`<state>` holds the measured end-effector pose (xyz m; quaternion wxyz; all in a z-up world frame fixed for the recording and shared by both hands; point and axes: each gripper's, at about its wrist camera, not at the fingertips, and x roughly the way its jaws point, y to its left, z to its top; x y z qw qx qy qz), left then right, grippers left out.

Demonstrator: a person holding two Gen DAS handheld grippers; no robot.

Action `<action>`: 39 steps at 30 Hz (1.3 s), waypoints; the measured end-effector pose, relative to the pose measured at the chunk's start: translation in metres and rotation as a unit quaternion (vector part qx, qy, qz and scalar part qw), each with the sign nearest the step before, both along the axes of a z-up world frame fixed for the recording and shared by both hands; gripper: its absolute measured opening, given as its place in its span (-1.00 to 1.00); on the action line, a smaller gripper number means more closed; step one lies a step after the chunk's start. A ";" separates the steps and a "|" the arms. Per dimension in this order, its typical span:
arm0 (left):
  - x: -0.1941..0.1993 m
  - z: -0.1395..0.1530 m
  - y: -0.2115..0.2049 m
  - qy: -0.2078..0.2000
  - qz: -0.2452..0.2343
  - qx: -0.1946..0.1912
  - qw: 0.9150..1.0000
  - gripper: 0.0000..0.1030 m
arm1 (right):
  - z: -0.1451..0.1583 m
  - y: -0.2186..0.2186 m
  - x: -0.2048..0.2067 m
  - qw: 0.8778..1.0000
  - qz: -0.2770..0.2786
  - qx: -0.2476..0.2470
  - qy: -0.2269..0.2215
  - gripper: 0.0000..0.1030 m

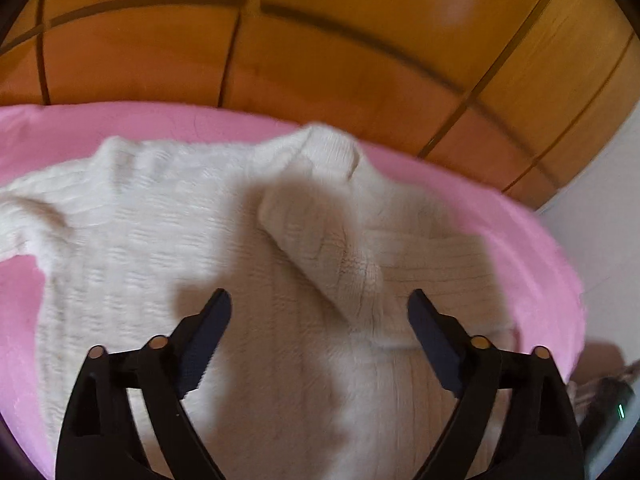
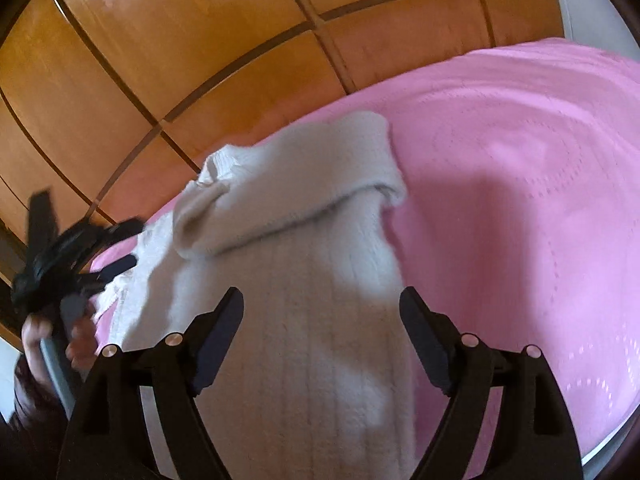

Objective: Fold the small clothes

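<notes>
A small cream knitted sweater (image 1: pixel 160 240) lies on a pink bedspread (image 1: pixel 520 248). One sleeve (image 1: pixel 320 240) is folded over its body. My left gripper (image 1: pixel 320 304) hovers above the sweater's middle, open and empty. In the right wrist view the sweater (image 2: pixel 304 320) shows a turned-over cuff or collar (image 2: pixel 288 192). My right gripper (image 2: pixel 322 304) is open and empty above this ribbed part. The left gripper (image 2: pixel 116 264) also shows at the left of the right wrist view, held in a hand over the sweater's far side.
A wooden panelled wardrobe (image 1: pixel 320 40) stands behind the bed. The pink bedspread (image 2: pixel 520 200) stretches wide to the right of the sweater. A white wall (image 1: pixel 600 220) and a dark object (image 1: pixel 612 412) lie past the bed's right edge.
</notes>
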<state>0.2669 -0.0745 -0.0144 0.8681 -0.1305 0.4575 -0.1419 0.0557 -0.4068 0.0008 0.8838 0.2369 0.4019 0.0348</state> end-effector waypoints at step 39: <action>0.032 -0.019 0.154 -0.009 0.113 -0.091 0.989 -1.00 | 0.024 0.034 0.091 0.999 0.007 -0.038 -0.033 0.69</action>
